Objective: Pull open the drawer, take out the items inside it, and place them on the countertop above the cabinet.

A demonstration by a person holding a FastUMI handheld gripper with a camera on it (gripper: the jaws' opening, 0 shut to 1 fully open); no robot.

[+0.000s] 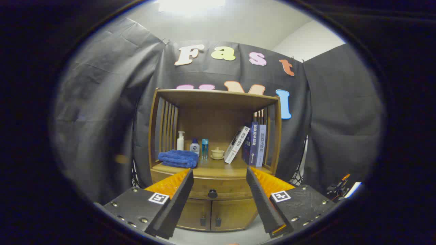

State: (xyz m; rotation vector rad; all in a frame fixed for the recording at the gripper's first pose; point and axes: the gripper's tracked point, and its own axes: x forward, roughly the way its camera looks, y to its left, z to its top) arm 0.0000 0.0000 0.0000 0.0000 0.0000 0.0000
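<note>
Fingers [219, 190] spread wide, gripping nothing, level with the shut drawer [213, 189]; its one knob [212, 193] sits between them, beyond the tips. On the surface [218, 167] above: one towel [178, 159], three bottles [194, 147], one cup [217, 153], three books [250, 144]. Drawer contents are hidden.

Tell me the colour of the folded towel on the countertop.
Blue. The towel shows best in the gripper view, beyond the open fingers, left of the bottles.

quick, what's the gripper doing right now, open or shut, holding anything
Gripper: open, holding nothing; the drawer knob sits between the fingers, beyond their tips, untouched.
</note>
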